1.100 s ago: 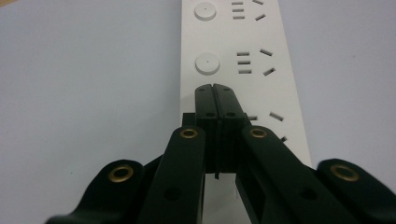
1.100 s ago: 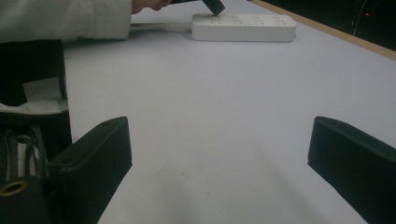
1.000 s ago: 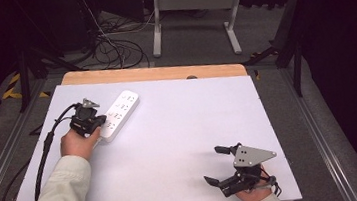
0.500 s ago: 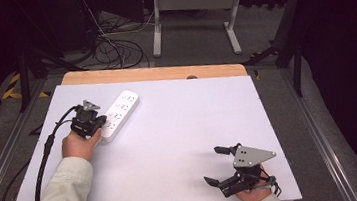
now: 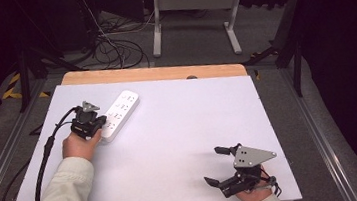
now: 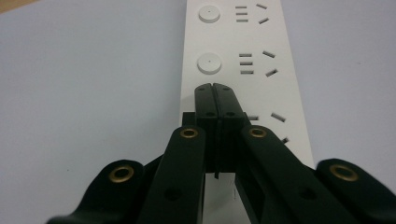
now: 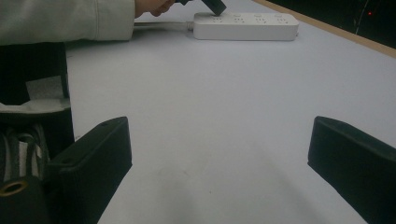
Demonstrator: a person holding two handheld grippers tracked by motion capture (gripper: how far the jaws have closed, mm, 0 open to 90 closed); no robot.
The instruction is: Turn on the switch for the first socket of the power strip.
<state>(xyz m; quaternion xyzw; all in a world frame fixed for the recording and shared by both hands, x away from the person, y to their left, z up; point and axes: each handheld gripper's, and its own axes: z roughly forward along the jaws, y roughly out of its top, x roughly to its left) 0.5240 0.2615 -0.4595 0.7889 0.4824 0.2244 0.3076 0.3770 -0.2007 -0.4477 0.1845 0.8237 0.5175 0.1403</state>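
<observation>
power strip (image 5: 120, 114) lies unmoved since a second ago, the closed left hand-held gripper (image 6: 215, 88) still pressing its switch end. right hand-held gripper (image 5: 226, 165) waits open, so the press is likely under way.

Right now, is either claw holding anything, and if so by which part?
Nothing is held. The left claw is shut with its tips over the white power strip, beside a round button, nothing between them. The right claw stands open above the bare table.
</observation>
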